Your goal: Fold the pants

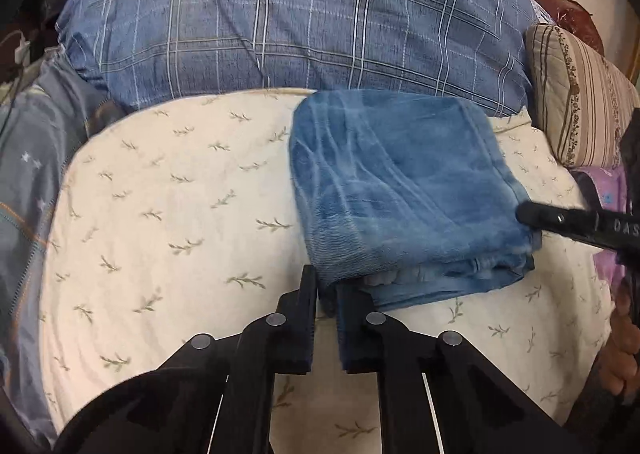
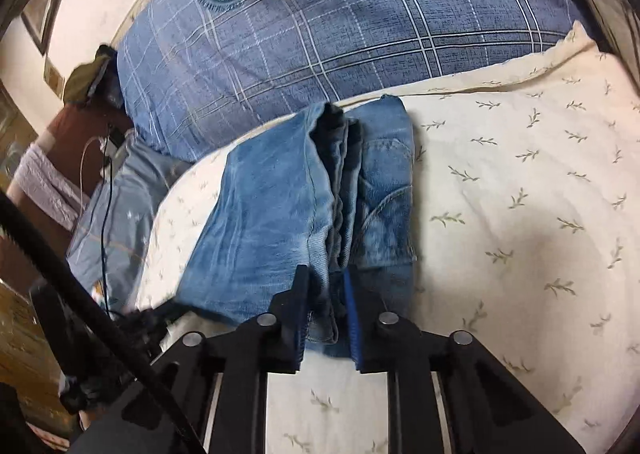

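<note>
Bed point(image 1: 168, 206): cream sheet with a small leaf print, filling most of both views.
Plaid pillow point(image 1: 280, 26): big, blue checked, round crest on it, lying across the far end of the bed.
Striped cushion point(image 1: 580, 94): beige and brown, far right in the left wrist view, just beside the plaid pillow.
Pants point(image 1: 400, 190): blue denim, folded into a thick square stack on the sheet, far edge close up against the plaid pillow.
Left gripper point(image 1: 326, 294): fingers nearly together, pinching the near left corner of the pants, a dark sliver of cloth caught between them.
Right gripper point(image 2: 326, 282): clamped on the stacked layer edges of the pants; its black finger reaches over the stack's right edge in the left wrist view.
</note>
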A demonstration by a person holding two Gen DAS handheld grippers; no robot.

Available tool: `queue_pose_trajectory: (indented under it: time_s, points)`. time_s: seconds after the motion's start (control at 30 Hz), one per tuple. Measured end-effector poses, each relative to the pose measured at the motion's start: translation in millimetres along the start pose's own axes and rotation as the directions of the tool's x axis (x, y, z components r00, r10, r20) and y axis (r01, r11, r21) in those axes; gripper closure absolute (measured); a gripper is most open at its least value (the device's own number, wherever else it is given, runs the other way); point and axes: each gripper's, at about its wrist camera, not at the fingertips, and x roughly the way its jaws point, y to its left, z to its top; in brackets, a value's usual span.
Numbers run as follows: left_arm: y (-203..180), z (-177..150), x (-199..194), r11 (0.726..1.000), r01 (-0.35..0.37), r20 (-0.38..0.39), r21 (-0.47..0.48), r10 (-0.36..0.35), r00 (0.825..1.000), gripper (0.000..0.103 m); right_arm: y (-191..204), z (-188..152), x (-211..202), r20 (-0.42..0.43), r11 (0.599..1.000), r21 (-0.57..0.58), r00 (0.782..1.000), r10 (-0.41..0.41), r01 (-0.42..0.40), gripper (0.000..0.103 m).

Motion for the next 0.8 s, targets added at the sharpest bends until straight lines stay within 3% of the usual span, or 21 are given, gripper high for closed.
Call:
queue_pose_trajectory:
  time_s: [0.1,0.2,0.27,0.3,0.33,0.4,0.47,0.53,0.67,0.8]
  points:
    - [3,-3,10,1.0,-0.012,-0.042,-0.021,0.011,0.999,0.096,4,-8,13,-0.044,0.997,-0.039,0.997,-0.067,0.066,0.089]
    - [1,-3,11,1.0,-0.014,-0.058,-0.001,0.014,0.998,0.096,4,-7,11,-0.033,0.998,-0.043,0.998,-0.049,0.047,0.088]
    - [-2,1,4,1.0,0.013,-0.05,0.013,-0.012,0.999,0.091,7,-5,2,0.001,0.997,-0.071,1.0,-0.022,0.022,0.082]
    - [-4,3,-2,0.999,0.032,-0.048,0.027,-0.03,0.998,0.082,6,-5,-2,0.018,0.998,-0.068,1.0,-0.01,0.011,0.078]
    - [-5,4,-8,0.997,0.068,-0.051,0.04,-0.066,0.996,0.068,4,-2,-6,0.027,0.998,-0.056,0.999,0.022,-0.02,0.072]
    - [-5,7,-21,0.98,0.189,-0.06,0.064,-0.185,0.981,0.063,-1,4,-15,0.05,0.997,-0.036,0.996,0.068,-0.067,0.04]
    - [1,15,-38,0.957,0.287,-0.026,0.041,-0.286,0.958,0.062,-1,13,-22,0.084,0.998,-0.03,0.995,0.054,-0.052,0.034]
    - [10,31,-43,0.943,0.334,0.001,0.007,-0.334,0.943,0.056,-1,29,-20,0.068,0.998,-0.034,0.996,0.057,-0.055,0.034]
    - [23,94,-15,0.963,0.261,0.009,-0.067,-0.261,0.965,0.05,-8,72,9,0.022,0.997,-0.003,0.997,0.075,-0.075,0.034]
    - [44,140,50,0.968,0.19,-0.026,-0.164,-0.197,0.98,0.049,-26,101,44,0.001,0.986,0.097,0.991,0.136,-0.135,0.036]
